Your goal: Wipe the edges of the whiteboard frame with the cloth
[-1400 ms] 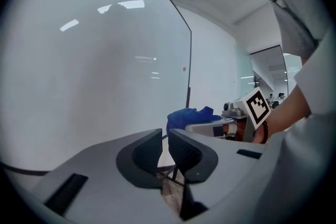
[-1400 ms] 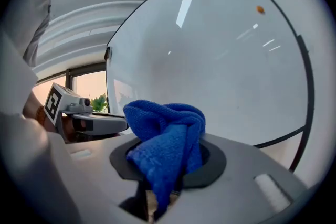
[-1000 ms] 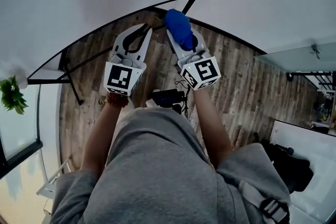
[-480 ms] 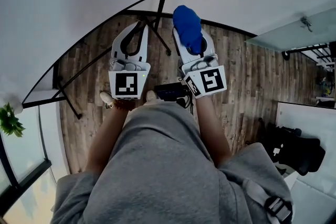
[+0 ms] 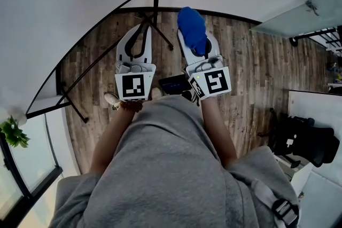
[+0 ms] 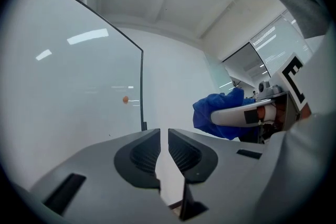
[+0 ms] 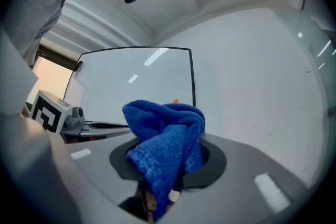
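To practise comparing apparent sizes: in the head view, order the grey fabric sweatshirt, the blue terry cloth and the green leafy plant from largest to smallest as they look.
Largest: grey fabric sweatshirt.
Middle: blue terry cloth.
Smallest: green leafy plant, at the picture's left edge.

Two grey plastic tools, the left tool [image 6: 163,140] and the right tool [image 5: 194,36]; one blue terry cloth [image 7: 167,136]; one black-framed whiteboard [image 7: 137,80]; one small orange dot [image 6: 125,99]; one green plant [image 5: 13,134].

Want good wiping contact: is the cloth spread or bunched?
Bunched: the cloth bulges as a crumpled wad clamped in the right gripper.
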The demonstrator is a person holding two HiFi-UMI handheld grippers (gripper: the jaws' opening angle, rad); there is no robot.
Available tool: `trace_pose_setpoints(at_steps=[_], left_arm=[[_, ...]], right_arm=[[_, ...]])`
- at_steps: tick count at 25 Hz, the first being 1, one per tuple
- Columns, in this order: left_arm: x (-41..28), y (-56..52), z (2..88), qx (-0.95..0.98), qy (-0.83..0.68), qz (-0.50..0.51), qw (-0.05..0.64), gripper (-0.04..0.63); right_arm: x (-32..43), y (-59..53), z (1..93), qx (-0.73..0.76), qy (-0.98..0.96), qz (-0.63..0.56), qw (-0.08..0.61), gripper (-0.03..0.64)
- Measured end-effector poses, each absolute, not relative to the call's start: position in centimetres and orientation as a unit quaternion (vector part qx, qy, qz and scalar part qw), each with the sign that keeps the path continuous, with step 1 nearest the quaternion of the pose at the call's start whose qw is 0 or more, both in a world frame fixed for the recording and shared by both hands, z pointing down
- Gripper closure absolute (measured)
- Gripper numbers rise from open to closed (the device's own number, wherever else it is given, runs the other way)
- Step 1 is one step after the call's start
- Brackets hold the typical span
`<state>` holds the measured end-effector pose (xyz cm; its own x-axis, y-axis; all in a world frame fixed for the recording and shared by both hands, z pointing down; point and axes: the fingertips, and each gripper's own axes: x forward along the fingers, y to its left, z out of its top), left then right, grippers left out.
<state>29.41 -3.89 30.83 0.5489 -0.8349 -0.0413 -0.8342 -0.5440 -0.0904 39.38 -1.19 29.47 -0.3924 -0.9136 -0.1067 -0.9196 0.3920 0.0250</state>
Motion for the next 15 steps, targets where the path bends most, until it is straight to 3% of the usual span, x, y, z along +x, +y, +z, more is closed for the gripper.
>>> trace_pose_setpoints(at_steps=[15], left_arm=[[37.0, -2.5, 31.5, -0.908, 0.413, -0.007, 0.073, 0.554]], right_arm=[[45.2, 1.3, 30.3, -0.602, 0.794, 0.083, -0.004, 0.483]])
